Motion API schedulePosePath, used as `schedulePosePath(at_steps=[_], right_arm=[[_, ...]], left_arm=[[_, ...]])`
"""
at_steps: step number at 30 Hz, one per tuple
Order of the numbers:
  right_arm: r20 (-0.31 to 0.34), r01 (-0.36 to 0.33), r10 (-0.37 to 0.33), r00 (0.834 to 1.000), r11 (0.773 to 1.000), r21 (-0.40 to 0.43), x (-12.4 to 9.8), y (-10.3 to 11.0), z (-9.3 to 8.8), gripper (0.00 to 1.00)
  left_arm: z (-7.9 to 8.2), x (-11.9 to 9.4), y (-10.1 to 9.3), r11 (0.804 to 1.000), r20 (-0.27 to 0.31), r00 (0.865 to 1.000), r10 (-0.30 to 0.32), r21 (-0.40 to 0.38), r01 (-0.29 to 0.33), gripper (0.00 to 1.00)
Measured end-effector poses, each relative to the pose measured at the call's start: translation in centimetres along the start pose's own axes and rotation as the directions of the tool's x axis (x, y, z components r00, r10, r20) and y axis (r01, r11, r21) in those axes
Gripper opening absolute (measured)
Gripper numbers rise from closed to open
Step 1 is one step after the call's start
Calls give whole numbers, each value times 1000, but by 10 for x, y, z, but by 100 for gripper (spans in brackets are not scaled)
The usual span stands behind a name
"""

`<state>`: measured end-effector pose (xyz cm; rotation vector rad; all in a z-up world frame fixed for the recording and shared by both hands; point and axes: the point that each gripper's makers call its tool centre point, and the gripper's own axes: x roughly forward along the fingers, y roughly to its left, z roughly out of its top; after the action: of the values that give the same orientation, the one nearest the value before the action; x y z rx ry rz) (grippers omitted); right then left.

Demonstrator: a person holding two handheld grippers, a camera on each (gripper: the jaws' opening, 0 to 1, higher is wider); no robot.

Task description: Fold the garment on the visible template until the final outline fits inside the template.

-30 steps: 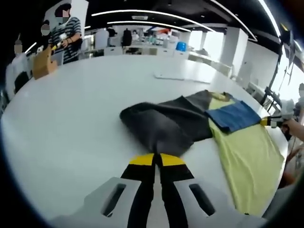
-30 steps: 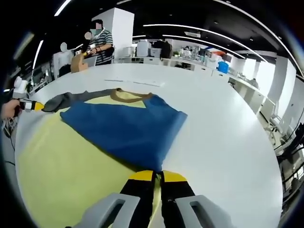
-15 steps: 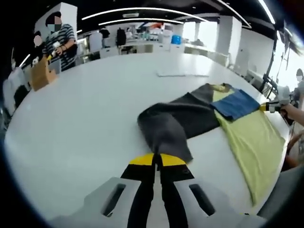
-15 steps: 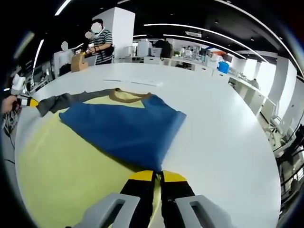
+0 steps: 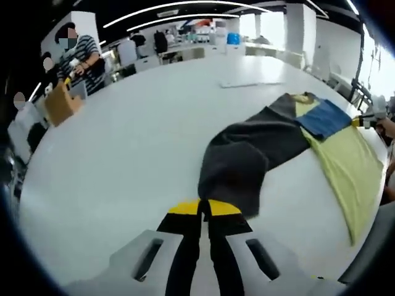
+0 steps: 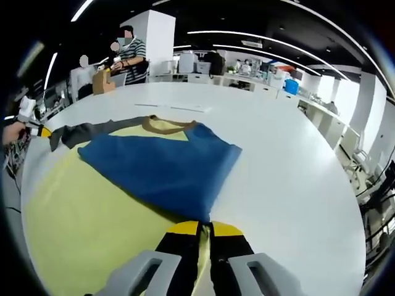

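Observation:
A yellow-green shirt (image 6: 80, 203) lies on the white table (image 6: 290, 172). Its blue sleeve (image 6: 166, 163) is folded across the body, below the brown collar (image 6: 170, 123). My right gripper (image 6: 203, 229) is shut on the shirt's near edge, with a yellow strip showing between the jaws. The dark grey sleeve (image 5: 247, 154) stretches out from the shirt (image 5: 345, 160), and my left gripper (image 5: 202, 208) is shut on its end. The left gripper (image 6: 42, 131) also appears at the far left of the right gripper view, with a hand behind it. At the right edge of the left gripper view is the right gripper (image 5: 361, 121).
A flat white sheet (image 5: 250, 84) lies further out on the table. A brown cardboard box (image 5: 60, 103) stands at the table's far edge, with people (image 5: 83, 58) behind it. Desks and chairs line the room beyond.
My left gripper has drawn the grey sleeve outward, away from the shirt, so it now lies longer and straighter. The right gripper has held still on the shirt's edge.

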<state>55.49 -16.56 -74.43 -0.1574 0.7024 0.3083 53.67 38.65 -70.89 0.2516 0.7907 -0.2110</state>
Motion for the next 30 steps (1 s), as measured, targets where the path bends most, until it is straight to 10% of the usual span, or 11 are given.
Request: schedulePosePath(at_steps=[30], right_arm=[[89,-131,127,988,991,31,-21,18,24,54]], left_arm=[[-1,20,44,988,-84,991,106,125,-95,0]])
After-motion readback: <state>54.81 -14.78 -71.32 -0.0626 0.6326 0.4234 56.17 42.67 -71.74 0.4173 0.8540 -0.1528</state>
